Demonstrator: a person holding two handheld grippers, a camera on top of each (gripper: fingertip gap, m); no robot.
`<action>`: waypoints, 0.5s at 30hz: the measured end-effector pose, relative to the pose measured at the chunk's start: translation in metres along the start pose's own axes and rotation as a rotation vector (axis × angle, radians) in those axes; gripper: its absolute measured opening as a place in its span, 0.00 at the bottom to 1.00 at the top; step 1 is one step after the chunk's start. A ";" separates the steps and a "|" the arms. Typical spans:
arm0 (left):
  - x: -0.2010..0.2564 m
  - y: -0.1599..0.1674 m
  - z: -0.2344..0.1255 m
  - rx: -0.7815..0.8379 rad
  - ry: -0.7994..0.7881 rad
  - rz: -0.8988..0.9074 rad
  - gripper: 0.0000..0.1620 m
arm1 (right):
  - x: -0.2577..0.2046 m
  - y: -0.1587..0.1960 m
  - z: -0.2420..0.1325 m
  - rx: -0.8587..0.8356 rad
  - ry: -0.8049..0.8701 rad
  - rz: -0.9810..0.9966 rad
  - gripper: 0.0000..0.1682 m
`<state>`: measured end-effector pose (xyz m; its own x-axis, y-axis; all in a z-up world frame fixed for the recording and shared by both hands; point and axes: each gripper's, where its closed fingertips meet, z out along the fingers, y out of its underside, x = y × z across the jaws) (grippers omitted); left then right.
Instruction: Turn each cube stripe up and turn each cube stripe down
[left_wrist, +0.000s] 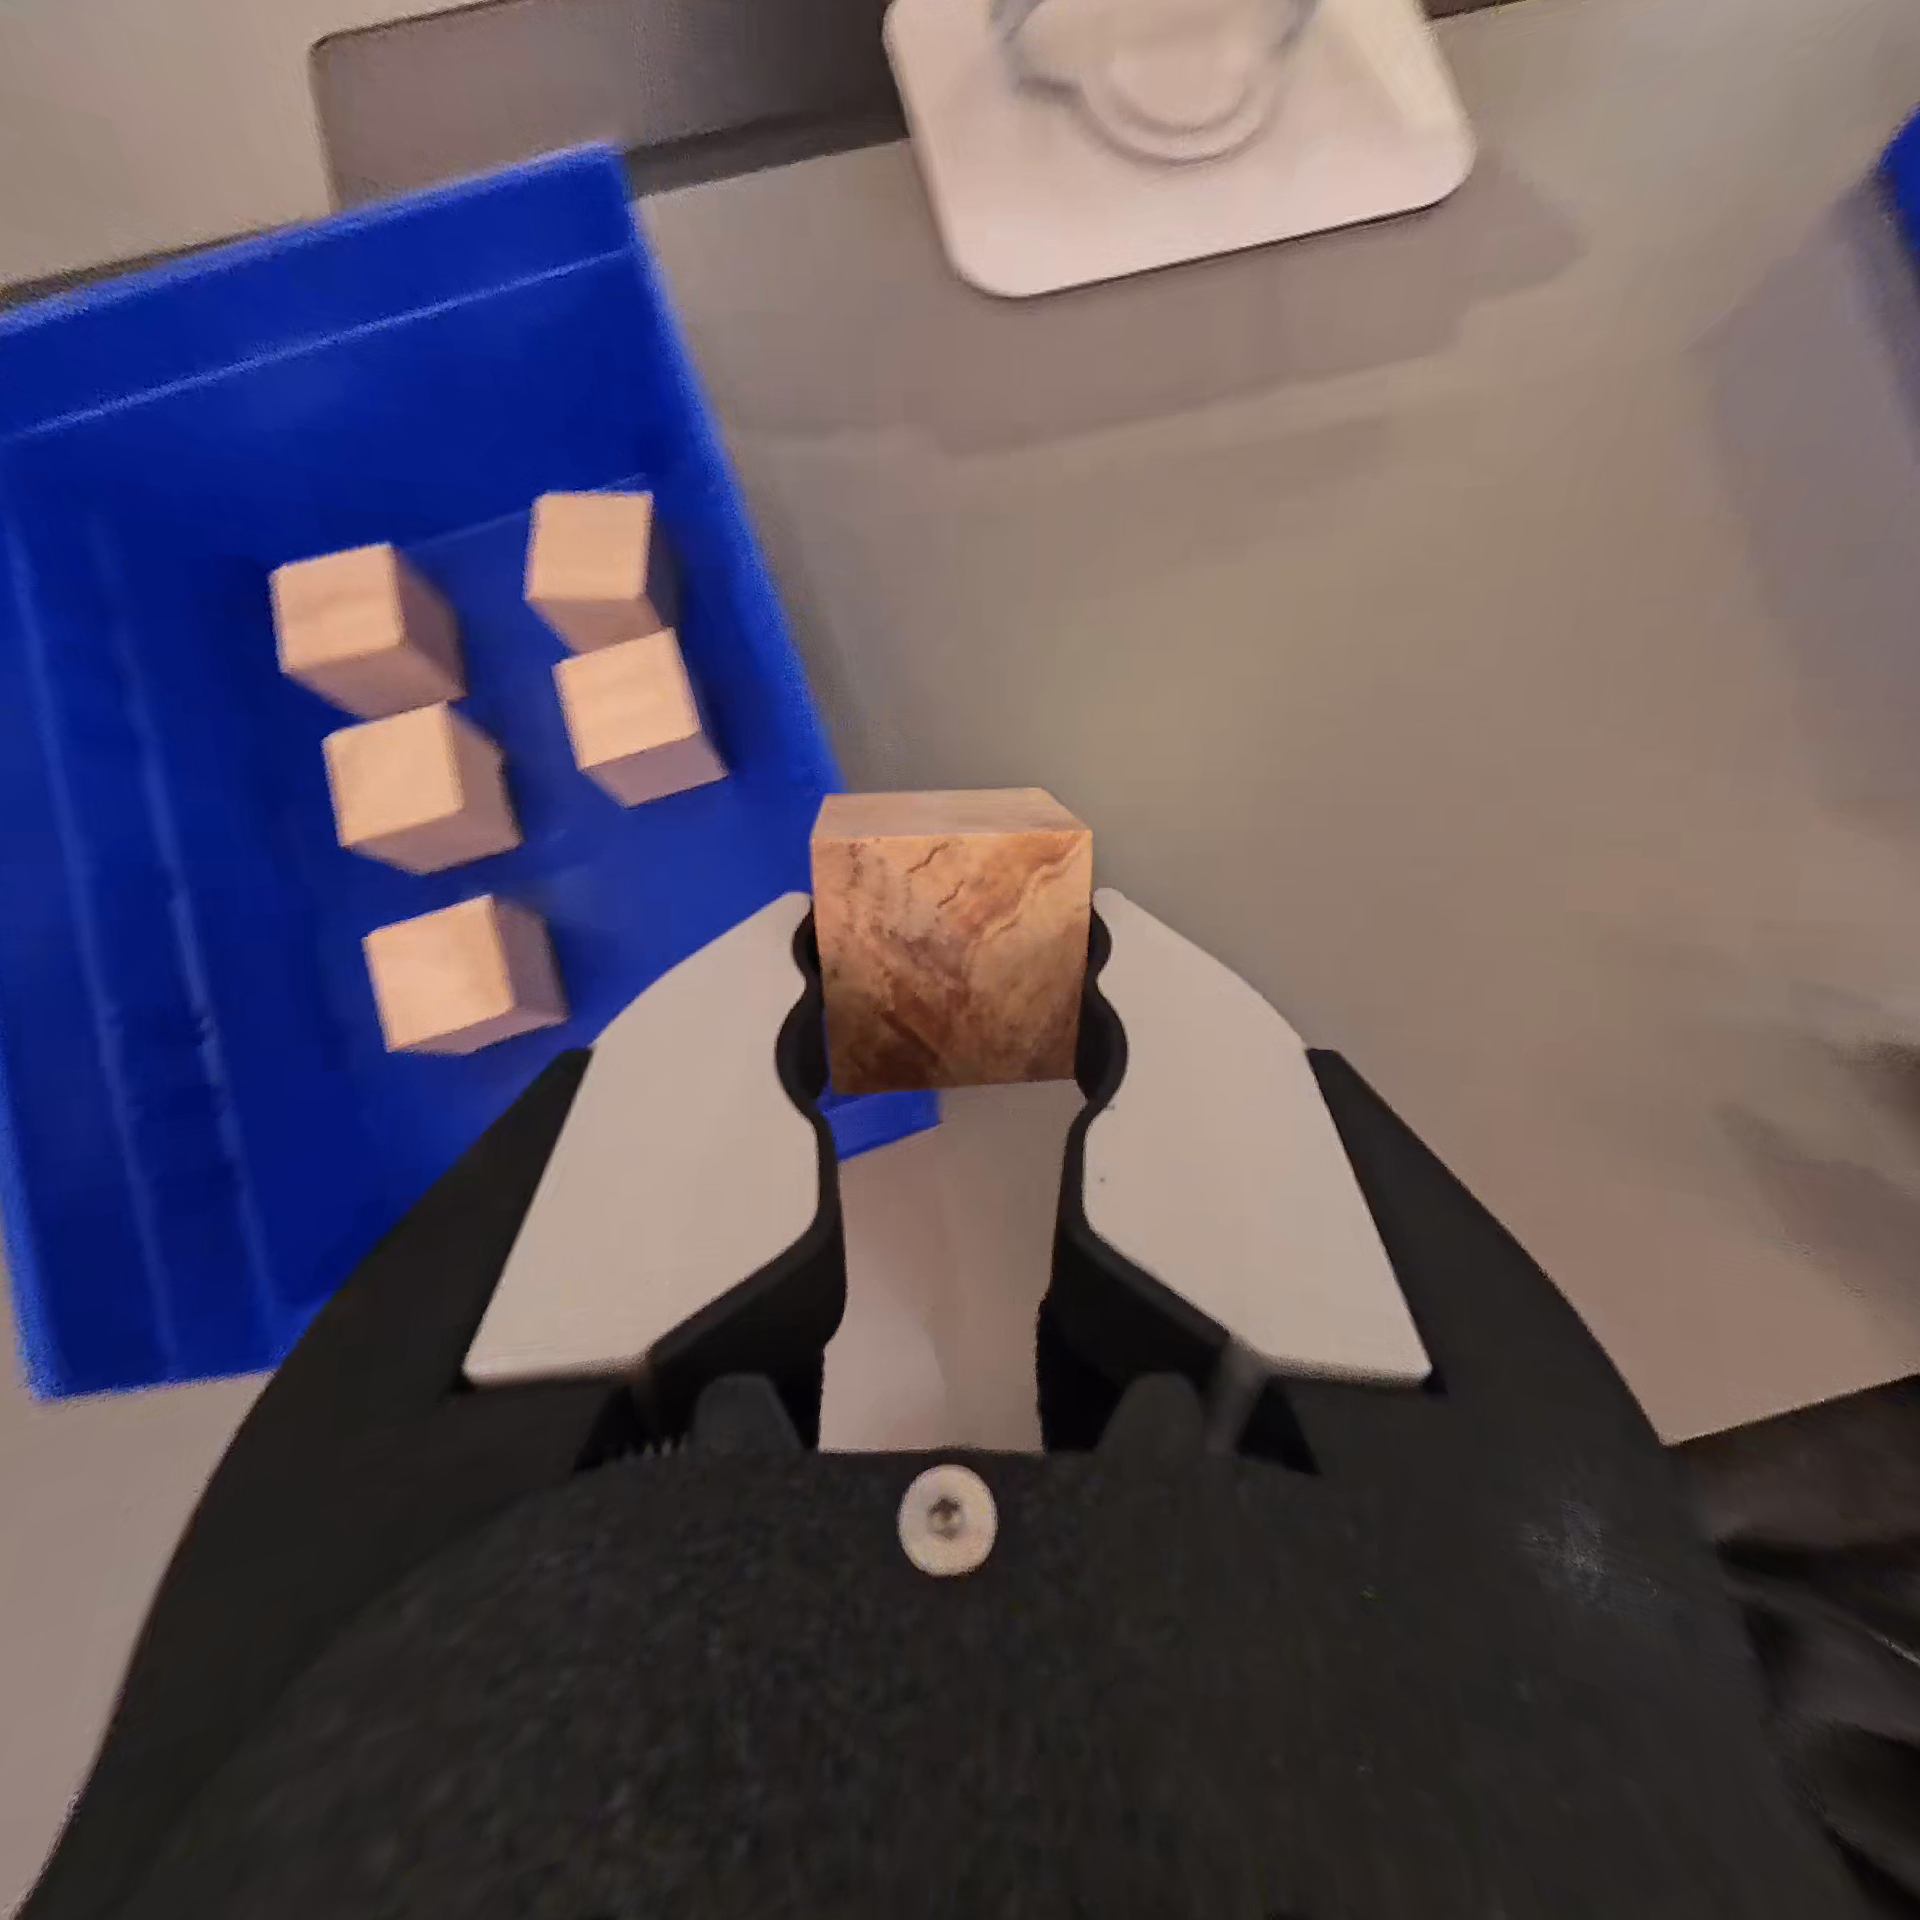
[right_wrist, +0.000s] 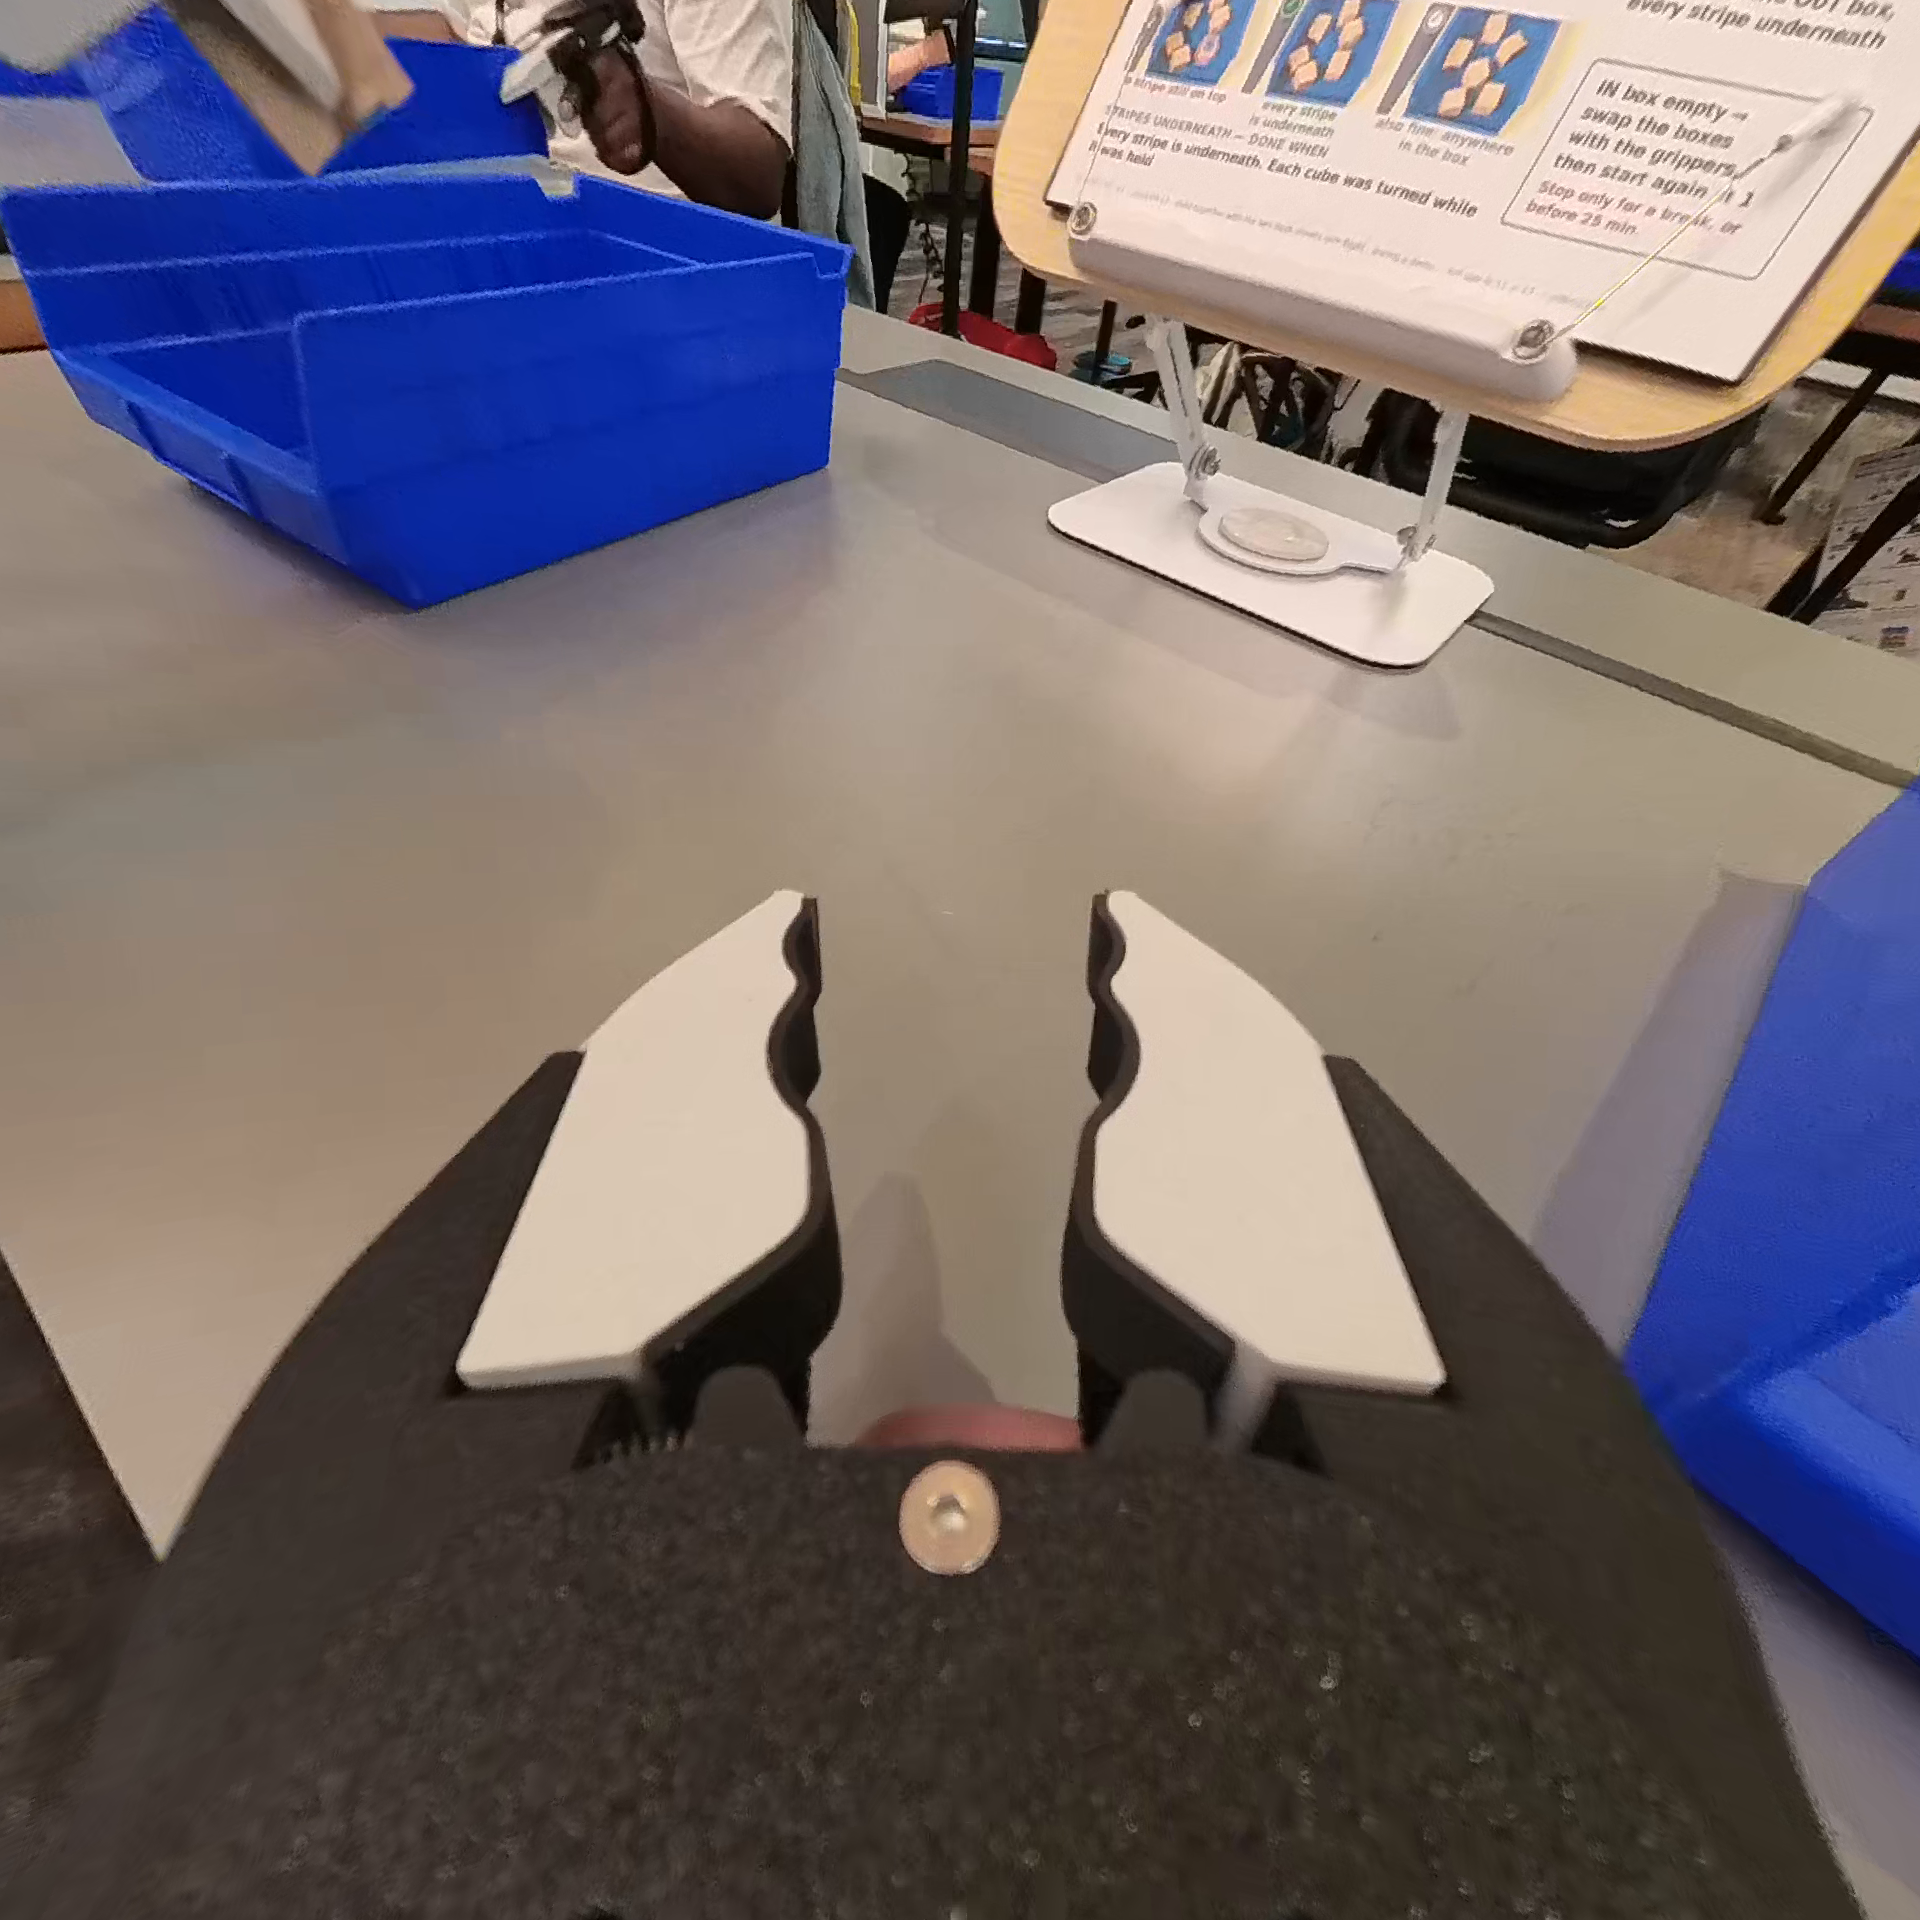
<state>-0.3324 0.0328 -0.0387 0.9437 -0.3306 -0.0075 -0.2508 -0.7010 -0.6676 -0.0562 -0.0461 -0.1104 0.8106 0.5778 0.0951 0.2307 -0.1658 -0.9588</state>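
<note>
Gripping a cube (left_wrist: 951, 961), the left tool (left_wrist: 951, 997) likely needs lowering into the bin (left_wrist: 156, 935) at its left; the right tool (right_wrist: 954, 997) gapes empty.

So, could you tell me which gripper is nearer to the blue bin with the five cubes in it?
Left. The left gripper, shut on a wooden cube, hangs over the blue bin's near corner; the right gripper is open above bare table, well short of it.

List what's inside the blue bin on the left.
Five wooden cubes sit on the floor of the blue bin, all with plain faces up. No stripe shows; their undersides are hidden. The left tongs and the cube they hold cover the bin's near corner.
</note>
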 end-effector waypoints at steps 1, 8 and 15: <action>0.012 -0.004 0.005 0.009 0.024 0.013 0.27 | 0.000 -0.001 0.000 0.001 0.007 -0.010 0.29; 0.084 -0.005 0.053 -0.010 0.241 0.016 0.27 | -0.002 -0.001 -0.001 -0.002 0.026 -0.048 0.29; 0.107 -0.009 0.060 0.008 0.384 -0.048 0.27 | -0.005 0.000 0.000 -0.005 0.021 -0.067 0.29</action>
<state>-0.2164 0.0422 -0.0781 0.8046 -0.5108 0.3027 -0.2051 -0.7174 -0.6657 -0.0602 -0.0493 -0.1108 0.8042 0.5710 0.1650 0.2876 -0.1309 -0.9488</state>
